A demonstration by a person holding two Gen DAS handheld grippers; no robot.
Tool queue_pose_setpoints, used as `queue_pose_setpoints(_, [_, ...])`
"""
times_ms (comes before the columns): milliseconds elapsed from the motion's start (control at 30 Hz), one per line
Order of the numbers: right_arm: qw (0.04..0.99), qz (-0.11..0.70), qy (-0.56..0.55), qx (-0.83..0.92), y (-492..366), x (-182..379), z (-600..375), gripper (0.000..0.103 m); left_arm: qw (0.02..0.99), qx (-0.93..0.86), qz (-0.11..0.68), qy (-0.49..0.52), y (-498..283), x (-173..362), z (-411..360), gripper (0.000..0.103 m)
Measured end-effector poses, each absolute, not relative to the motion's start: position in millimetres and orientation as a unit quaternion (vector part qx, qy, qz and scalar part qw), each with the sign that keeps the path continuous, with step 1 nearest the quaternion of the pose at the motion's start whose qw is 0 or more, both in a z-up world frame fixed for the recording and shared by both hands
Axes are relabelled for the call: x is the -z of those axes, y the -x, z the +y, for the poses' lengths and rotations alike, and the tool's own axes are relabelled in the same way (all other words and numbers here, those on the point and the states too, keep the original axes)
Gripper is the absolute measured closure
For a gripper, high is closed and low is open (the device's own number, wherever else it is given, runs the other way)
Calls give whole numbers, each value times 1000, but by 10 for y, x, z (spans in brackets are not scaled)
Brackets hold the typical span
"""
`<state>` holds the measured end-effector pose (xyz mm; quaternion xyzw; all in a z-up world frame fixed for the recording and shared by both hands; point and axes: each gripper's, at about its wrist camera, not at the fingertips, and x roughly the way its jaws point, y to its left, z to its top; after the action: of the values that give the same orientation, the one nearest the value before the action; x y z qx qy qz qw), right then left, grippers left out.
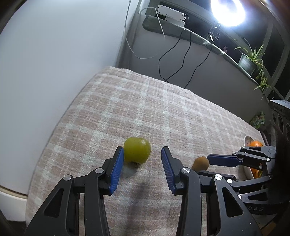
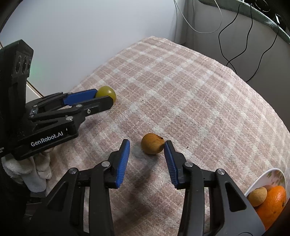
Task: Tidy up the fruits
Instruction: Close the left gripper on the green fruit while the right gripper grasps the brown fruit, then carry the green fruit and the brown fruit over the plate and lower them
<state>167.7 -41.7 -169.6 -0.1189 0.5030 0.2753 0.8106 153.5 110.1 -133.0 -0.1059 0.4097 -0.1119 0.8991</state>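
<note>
Your left claw (image 1: 142, 154) stands open around the green apple (image 1: 137, 150): the left blue pad touches or nearly touches the fruit's side, while the right pad stands clear of it, so nothing is gripped yet. Your right claw (image 2: 147, 146) is likewise open around the brown kiwi-like fruit (image 2: 152, 143), the right pad just at its skin and the left pad apart from it; no earlier view is there to compare, so take it as a straddle, not a hold. Both fruits rest on the pink-and-cream checked cloth (image 2: 190, 94) covering the counter, the apple well to the left of the brown fruit. Farther out, at the right edge, a white bowl (image 2: 268, 175) with a leaf pattern already holds an orange (image 2: 272, 203) and a small tan fruit (image 2: 257, 196). By that layout you are roughly halfway: two fruits appear sorted into the bowl, two remain on the cloth, each with a claw around it, and closing, lifting and carrying are still to come. On the left tool's body (image 2: 47, 137) you can read "GenRobot.AI" in white; on the right tool, seen from the left camera, only the letters "DAS" show. A bright lamp (image 1: 229, 10), cables and a potted plant (image 1: 251, 58) sit beyond the counter.
</note>
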Motion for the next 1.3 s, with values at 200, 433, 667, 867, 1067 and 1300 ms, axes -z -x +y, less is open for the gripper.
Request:
queue_pose_setpoints(200, [812, 506, 116, -268, -1699, 1698, -443, 75, 900, 98, 413, 103, -1572, 1367, 1124, 68])
queue_pose_setpoints(433, [813, 504, 109, -272, -1675, 1692, -467, 75, 902, 98, 408, 104, -1573, 1367, 1164, 75])
queue_pose_setpoints(667, [819, 491, 97, -280, -1589, 1581, -538, 76, 903, 103, 403, 105, -1496, 1316, 1144, 75])
queue_pose_setpoints(867, [827, 473, 82, -292, -1455, 1376, -690, 76, 907, 118, 391, 103, -1384, 1189, 1038, 75])
queue_pose_setpoints(1067, [839, 457, 57, -290, -1330, 1183, -1020, 76, 909, 144, 379, 98, -1284, 1046, 832, 75])
queue_pose_setpoints(1300, [855, 439, 25, -277, -1227, 987, -1545, 76, 906, 182, 372, 88, -1196, 926, 475, 75])
